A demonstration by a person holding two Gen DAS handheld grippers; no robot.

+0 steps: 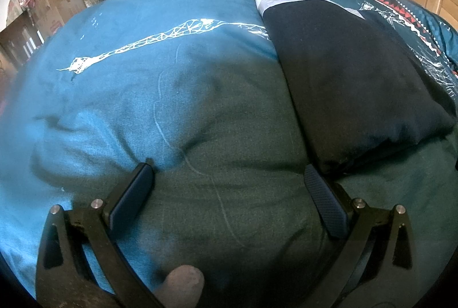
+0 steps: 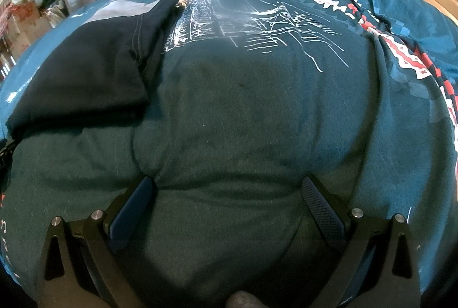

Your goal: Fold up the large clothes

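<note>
The dark folded garment (image 1: 343,78), lying on the teal bedspread (image 1: 171,107) of the bed, is judged soft, light and limp, best taken at its near corners, while both the left hand-held gripper (image 1: 229,187) and the right hand-held gripper (image 2: 229,199) are spread wide, pinching nothing.

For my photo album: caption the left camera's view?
Open left tool pressed into teal bedding, beside a folded dark garment.

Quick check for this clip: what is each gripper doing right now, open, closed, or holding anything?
Left gripper: open, holding nothing, beside the dark folded garment.
Right gripper: open, holding nothing, pressed into the teal bedcover.
</note>
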